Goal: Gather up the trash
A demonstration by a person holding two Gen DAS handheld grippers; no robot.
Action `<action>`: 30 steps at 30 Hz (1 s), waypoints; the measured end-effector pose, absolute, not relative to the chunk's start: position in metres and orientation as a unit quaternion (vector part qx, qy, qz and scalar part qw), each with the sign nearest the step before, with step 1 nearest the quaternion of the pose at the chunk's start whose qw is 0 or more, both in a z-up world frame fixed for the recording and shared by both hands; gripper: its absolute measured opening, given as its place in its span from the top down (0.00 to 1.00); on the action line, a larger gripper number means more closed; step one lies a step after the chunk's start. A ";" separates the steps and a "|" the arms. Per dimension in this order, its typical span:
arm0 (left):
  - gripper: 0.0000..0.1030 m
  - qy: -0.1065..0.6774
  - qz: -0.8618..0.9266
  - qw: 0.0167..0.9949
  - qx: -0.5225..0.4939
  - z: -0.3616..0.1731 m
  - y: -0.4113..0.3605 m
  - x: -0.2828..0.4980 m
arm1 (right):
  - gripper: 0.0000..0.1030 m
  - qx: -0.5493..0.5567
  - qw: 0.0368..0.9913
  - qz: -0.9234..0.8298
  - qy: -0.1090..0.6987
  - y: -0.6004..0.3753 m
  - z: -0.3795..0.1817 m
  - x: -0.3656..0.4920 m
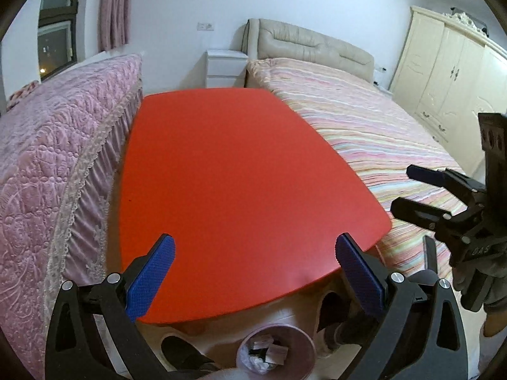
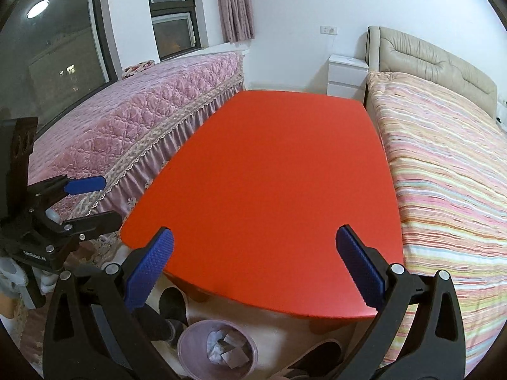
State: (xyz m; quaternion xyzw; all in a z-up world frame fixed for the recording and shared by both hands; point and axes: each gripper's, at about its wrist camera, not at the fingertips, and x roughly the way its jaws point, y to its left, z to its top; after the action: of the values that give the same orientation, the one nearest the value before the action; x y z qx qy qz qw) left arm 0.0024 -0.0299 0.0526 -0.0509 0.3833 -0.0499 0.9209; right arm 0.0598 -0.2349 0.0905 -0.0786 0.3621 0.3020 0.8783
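A red table (image 1: 228, 171) (image 2: 272, 183) fills the middle of both views and its top shows nothing on it. Below its near edge, on the floor, stands a small pink bin (image 1: 304, 345) (image 2: 193, 335) holding crumpled paper and wrappers (image 1: 269, 353) (image 2: 226, 350). My left gripper (image 1: 255, 247) hangs open above the table's near edge with nothing between its blue pads. My right gripper (image 2: 255, 240) is open and empty too, above the same edge. Each gripper shows in the other's view: the right one (image 1: 402, 186) at the right side, the left one (image 2: 104, 201) at the left side.
A pink quilted bed (image 1: 47, 164) (image 2: 133, 126) borders the table on the left, a striped bed (image 1: 374, 133) (image 2: 443, 171) on the right. A white nightstand (image 1: 226, 68) (image 2: 347, 74) stands behind. Dark shoes (image 1: 177, 348) (image 2: 171, 304) flank the bin. A cream wardrobe (image 1: 450, 63) is far right.
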 end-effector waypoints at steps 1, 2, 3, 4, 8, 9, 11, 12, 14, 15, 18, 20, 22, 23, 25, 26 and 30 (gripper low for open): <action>0.06 0.387 -0.046 0.920 -0.047 0.051 -0.031 0.005 | 0.03 -0.077 0.878 0.302 0.363 -0.235 0.090 0.062; 0.06 0.390 -0.043 0.919 -0.043 0.050 -0.032 0.007 | 0.03 -0.076 0.878 0.302 0.364 -0.235 0.089 0.064; 0.06 0.393 -0.042 0.918 -0.039 0.049 -0.033 0.009 | 0.03 -0.075 0.878 0.302 0.365 -0.235 0.088 0.066; 0.06 0.395 -0.040 0.917 -0.037 0.049 -0.034 0.011 | 0.03 -0.075 0.877 0.302 0.366 -0.235 0.087 0.068; 0.06 0.391 -0.042 0.918 -0.044 0.048 -0.035 0.013 | 0.03 -0.076 0.877 0.301 0.368 -0.236 0.086 0.073; 0.06 0.389 -0.043 0.919 -0.047 0.047 -0.034 0.014 | 0.03 -0.076 0.877 0.300 0.368 -0.236 0.086 0.073; 0.06 0.386 -0.040 0.921 -0.044 0.047 -0.035 0.015 | 0.03 -0.076 0.877 0.299 0.369 -0.237 0.084 0.075; 0.06 0.387 -0.038 0.920 -0.043 0.047 -0.035 0.017 | 0.03 -0.077 0.877 0.298 0.370 -0.237 0.084 0.077; 0.06 0.388 -0.036 0.920 -0.046 0.046 -0.033 0.019 | 0.03 -0.080 0.877 0.296 0.371 -0.236 0.083 0.078; 0.06 0.388 -0.035 0.920 -0.047 0.046 -0.032 0.020 | 0.03 -0.080 0.876 0.296 0.371 -0.235 0.082 0.078; 0.06 0.387 -0.032 0.920 -0.050 0.046 -0.032 0.019 | 0.03 -0.082 0.876 0.295 0.373 -0.234 0.081 0.078; 0.06 0.389 -0.032 0.919 -0.052 0.046 -0.031 0.019 | 0.03 -0.081 0.875 0.295 0.374 -0.233 0.080 0.078; 0.06 0.390 -0.032 0.919 -0.052 0.045 -0.031 0.018 | 0.03 -0.083 0.875 0.294 0.374 -0.233 0.079 0.078; 0.06 0.390 -0.032 0.919 -0.053 0.045 -0.030 0.018 | 0.03 -0.082 0.875 0.295 0.375 -0.233 0.079 0.078; 0.06 0.390 -0.032 0.919 -0.054 0.045 -0.030 0.018 | 0.03 -0.085 0.875 0.294 0.375 -0.232 0.079 0.078; 0.06 0.391 -0.033 0.918 -0.055 0.045 -0.030 0.018 | 0.03 -0.085 0.875 0.294 0.375 -0.232 0.078 0.078; 0.06 0.391 -0.033 0.918 -0.059 0.044 -0.030 0.018 | 0.03 -0.084 0.875 0.293 0.375 -0.232 0.077 0.078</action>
State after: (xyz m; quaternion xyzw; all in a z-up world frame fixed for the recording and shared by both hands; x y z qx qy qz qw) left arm 0.0176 -0.0300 0.0444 -0.0590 0.3914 -0.0328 0.9178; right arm 0.0782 -0.2315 0.0772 -0.0842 0.3752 0.2928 0.8755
